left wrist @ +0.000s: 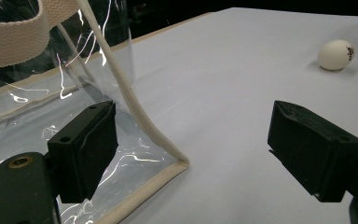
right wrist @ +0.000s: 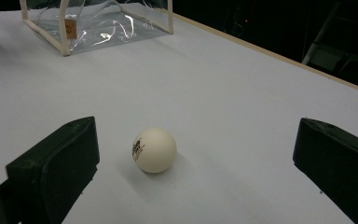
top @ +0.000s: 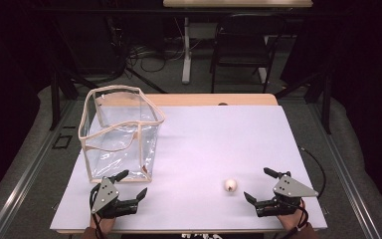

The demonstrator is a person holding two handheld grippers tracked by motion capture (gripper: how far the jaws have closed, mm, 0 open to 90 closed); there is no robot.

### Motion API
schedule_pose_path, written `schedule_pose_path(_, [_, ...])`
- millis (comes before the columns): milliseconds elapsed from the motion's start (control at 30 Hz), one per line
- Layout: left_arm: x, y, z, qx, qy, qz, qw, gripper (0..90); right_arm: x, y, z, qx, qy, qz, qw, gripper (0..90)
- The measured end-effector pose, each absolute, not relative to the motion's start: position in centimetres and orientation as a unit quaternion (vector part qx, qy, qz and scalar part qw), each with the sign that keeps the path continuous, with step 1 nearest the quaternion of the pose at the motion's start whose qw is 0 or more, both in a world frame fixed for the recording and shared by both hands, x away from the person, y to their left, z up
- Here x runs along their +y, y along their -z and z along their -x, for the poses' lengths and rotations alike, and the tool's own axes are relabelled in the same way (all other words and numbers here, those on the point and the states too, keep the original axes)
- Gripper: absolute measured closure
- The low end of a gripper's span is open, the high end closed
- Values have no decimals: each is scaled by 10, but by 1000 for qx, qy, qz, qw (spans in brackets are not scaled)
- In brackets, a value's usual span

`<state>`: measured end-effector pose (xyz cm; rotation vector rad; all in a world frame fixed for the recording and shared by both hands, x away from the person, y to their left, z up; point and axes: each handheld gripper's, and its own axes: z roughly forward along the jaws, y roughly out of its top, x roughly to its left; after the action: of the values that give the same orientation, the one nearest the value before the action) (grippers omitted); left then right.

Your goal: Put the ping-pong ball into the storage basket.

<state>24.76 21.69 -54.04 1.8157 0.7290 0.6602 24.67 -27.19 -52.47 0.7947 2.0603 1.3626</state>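
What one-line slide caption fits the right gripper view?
Open right gripper faces a white ball on the table, clear bag beyond.

Your left gripper (top: 133, 186) is black, with a flat grey three-cornered plate on top that has small dark screw dots in it. Your right gripper (top: 258, 185) looks just the same, black with its own grey plate. A thin black cable (top: 320, 167) curls away from the right one. Up close, each gripper has two chunky black jaws shaped like blocks, with a flat rubbery pad (left wrist: 99, 151) on the inside. One arm of the left gripper has a small brass-coloured ring (left wrist: 20, 162) set in it.
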Motion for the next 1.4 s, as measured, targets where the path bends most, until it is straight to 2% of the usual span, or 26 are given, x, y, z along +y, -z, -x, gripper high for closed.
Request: schedule_pose_path(1400, [215,542,-247,298,-275,-763,504,158,-248,526,-265,795,-460,-317,234,0])
